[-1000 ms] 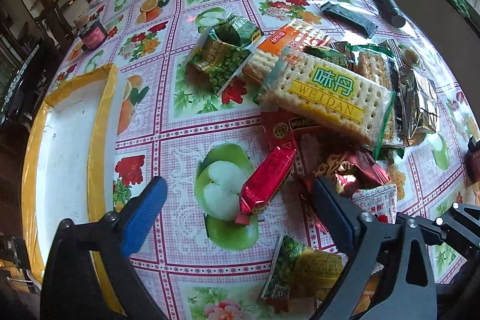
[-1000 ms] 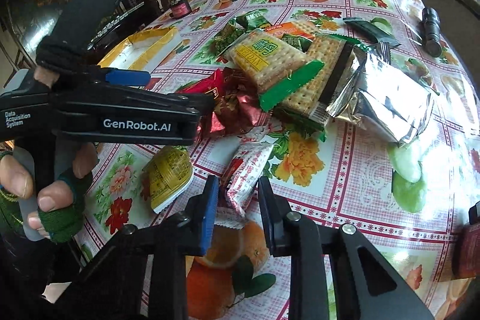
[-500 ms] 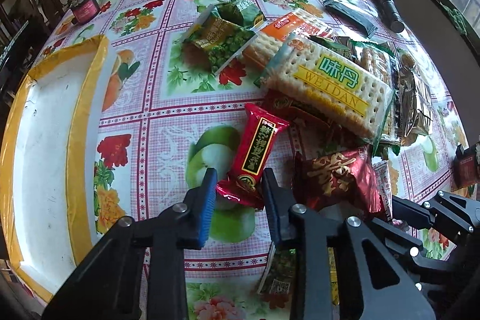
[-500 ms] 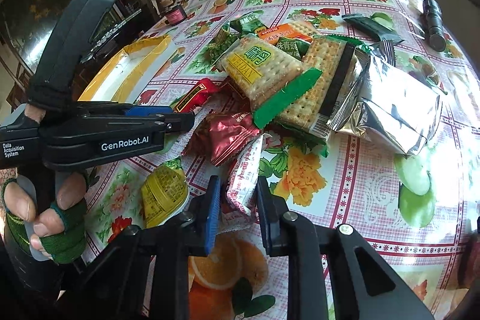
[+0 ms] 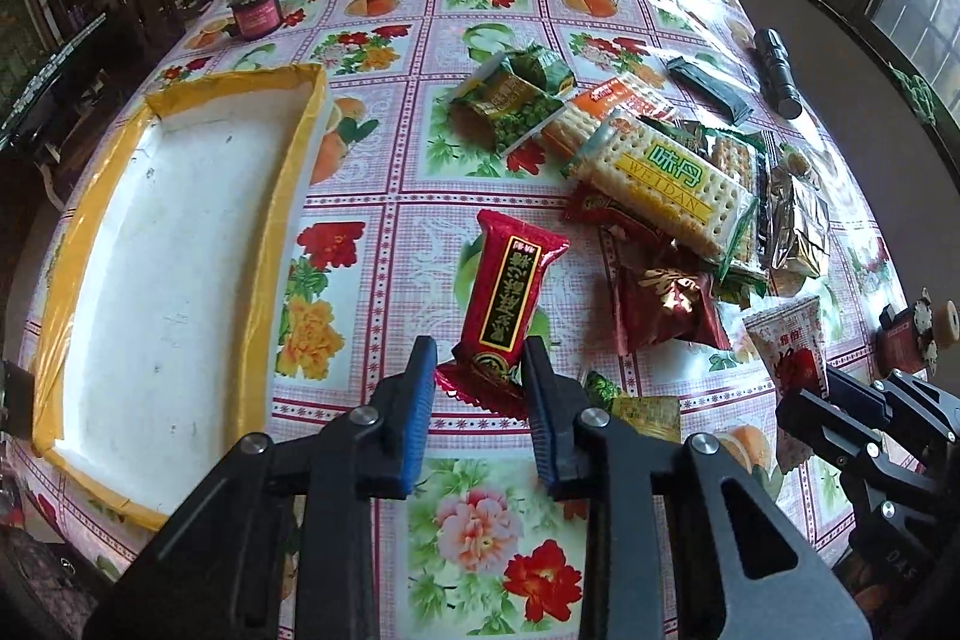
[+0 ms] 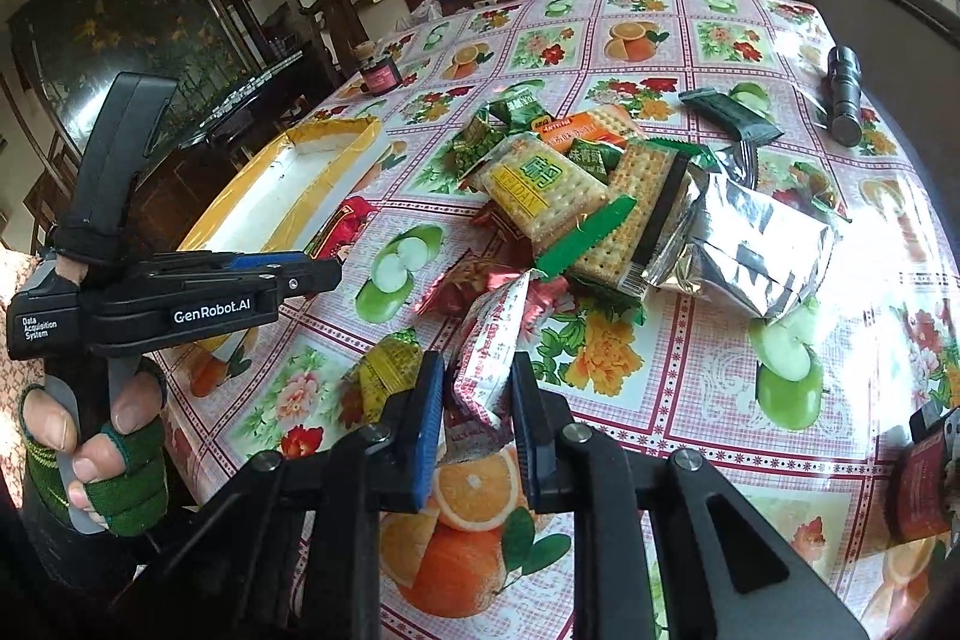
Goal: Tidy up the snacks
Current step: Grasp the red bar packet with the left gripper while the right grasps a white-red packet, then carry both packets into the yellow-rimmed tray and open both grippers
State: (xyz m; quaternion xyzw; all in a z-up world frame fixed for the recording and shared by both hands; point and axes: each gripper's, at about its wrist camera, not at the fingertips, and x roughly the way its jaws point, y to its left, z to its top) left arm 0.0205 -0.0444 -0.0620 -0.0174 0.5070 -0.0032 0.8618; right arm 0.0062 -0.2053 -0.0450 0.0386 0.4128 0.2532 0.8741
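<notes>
Snacks gripped in both grippers above a fruit-patterned table.

Table [image 5: 384, 244] carries a shallow white tray [image 5: 78, 244] with yellow edges on its left and a heap of snack packets on its right, where a Weidan cracker pack [image 5: 660, 178] lies topmost beside a silver foil bag [image 6: 750, 244]; a black flashlight [image 5: 778, 73] rests at the far right edge and a small jar [image 5: 255, 10] at the far left. Left gripper [image 5: 480, 394] has just closed its blue pads on the near end of a red snack bar [image 5: 510, 292], which is raised clear of the cloth between tray and heap. Right gripper [image 6: 477, 412] is clamped on a white and red packet [image 6: 492, 346], lifted at the near edge of the heap beside a yellow packet [image 6: 384, 370].
</notes>
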